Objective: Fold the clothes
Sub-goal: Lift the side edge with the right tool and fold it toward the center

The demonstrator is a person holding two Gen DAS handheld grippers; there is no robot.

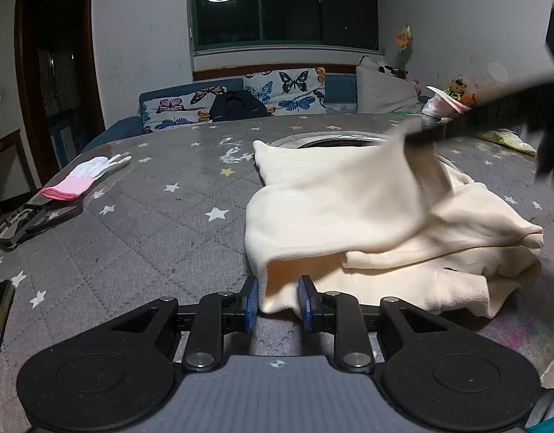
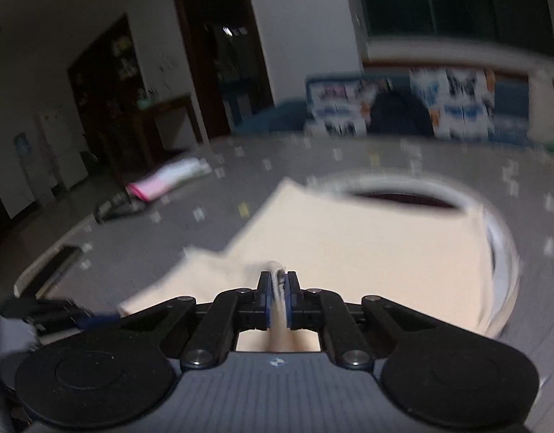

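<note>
A cream garment point(image 1: 367, 216) lies partly folded on the grey star-patterned table cover point(image 1: 150, 223). My left gripper point(image 1: 277, 301) is open, its blue pads on either side of the garment's near left corner, low over the table. My right gripper point(image 2: 278, 296) is shut on a pinched fold of the cream garment point(image 2: 349, 252) and holds it raised; this view is motion-blurred. In the left wrist view the right gripper point(image 1: 421, 137) shows as a dark blurred shape lifting a flap of the cloth at upper right.
A white and pink glove point(image 1: 85, 176) lies at the table's left side beside a black tool point(image 1: 24, 223). A round hole with a pale rim point(image 1: 331, 140) sits in the table behind the garment. A butterfly-print sofa point(image 1: 241, 101) stands beyond.
</note>
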